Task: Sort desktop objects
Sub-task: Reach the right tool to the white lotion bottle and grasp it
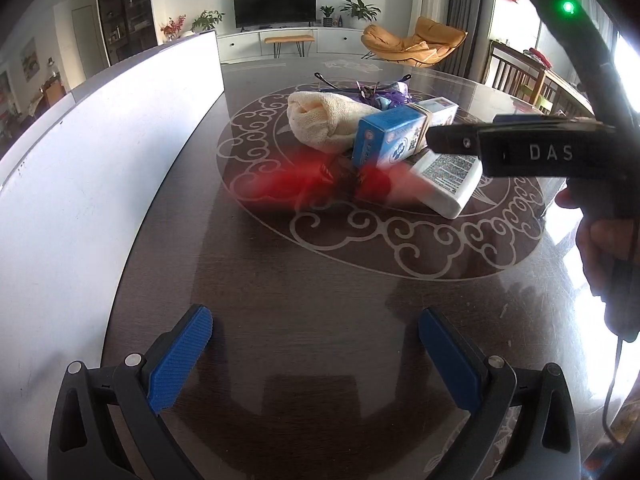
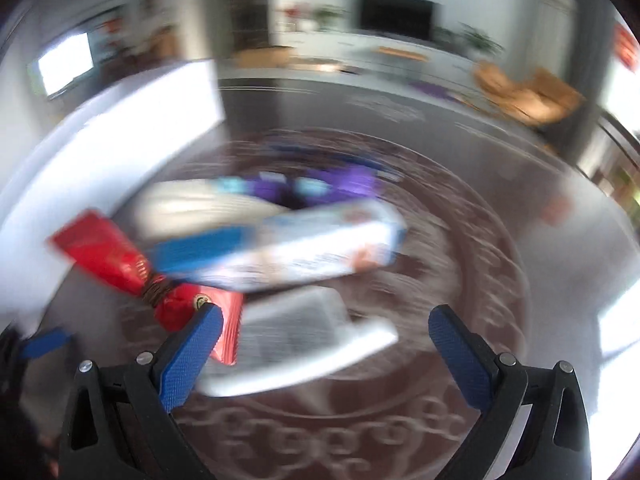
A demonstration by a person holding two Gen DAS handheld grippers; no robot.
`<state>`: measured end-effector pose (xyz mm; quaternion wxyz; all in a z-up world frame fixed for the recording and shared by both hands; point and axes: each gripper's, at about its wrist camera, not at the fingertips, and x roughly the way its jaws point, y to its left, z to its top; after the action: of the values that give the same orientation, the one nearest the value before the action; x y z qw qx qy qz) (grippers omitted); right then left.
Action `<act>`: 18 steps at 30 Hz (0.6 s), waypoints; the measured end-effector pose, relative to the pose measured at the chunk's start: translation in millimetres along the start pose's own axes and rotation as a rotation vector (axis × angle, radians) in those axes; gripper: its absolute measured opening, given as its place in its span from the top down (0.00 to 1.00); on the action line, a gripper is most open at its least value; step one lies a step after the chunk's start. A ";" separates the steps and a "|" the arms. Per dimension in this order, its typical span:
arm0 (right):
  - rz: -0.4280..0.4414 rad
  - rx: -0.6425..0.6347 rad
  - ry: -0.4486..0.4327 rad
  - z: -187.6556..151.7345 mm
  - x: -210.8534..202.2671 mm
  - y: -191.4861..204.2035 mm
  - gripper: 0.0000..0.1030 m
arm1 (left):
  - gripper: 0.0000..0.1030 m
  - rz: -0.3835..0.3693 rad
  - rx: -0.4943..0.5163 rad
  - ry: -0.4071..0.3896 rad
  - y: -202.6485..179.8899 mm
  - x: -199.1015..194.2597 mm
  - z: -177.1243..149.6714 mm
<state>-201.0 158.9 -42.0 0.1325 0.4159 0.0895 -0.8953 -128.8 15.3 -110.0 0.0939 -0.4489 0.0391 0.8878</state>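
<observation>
Sorting had barely begun. The towel point(image 1: 320, 120), blue box point(image 1: 390, 138), white pack point(image 1: 448, 182) and red wrapper point(image 2: 120, 264) lay heaped mid-bench point(image 1: 320, 280). Left gripper point(image 1: 316, 356) and right gripper point(image 2: 326, 354) both had fingers spread wide, holding nothing.

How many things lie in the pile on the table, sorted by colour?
Cream: 1, the rolled cloth
Blue and white: 1, the carton
White: 1, the flat pack
Red: 1, the candy wrapper
Purple: 1, a bundle, contents unclear
Total: 5
</observation>
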 end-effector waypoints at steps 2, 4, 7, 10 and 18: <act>-0.019 0.031 0.001 2.3 1.4 -4.9 0.00 | 0.00 -0.006 -0.006 -0.002 0.6 -0.6 0.6; -0.057 0.146 0.046 2.3 9.9 -22.9 0.00 | 0.00 -0.009 -0.010 -0.004 0.7 -1.1 0.9; -0.073 0.324 0.093 -3.3 18.5 -42.6 0.00 | 0.00 -0.011 -0.013 -0.005 1.1 -1.5 1.1; -0.071 0.398 0.149 -6.3 31.2 -38.2 0.00 | 0.00 -0.016 -0.016 -0.007 2.6 -2.1 -0.4; -0.113 0.205 0.093 -18.4 29.0 -4.6 0.04 | 0.00 -0.035 -0.031 -0.016 6.6 -5.7 -1.3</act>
<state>-207.1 163.5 -75.8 0.0341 0.4628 0.0267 -0.8854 -125.7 7.9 -106.3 0.1026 -0.4436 0.0167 0.8902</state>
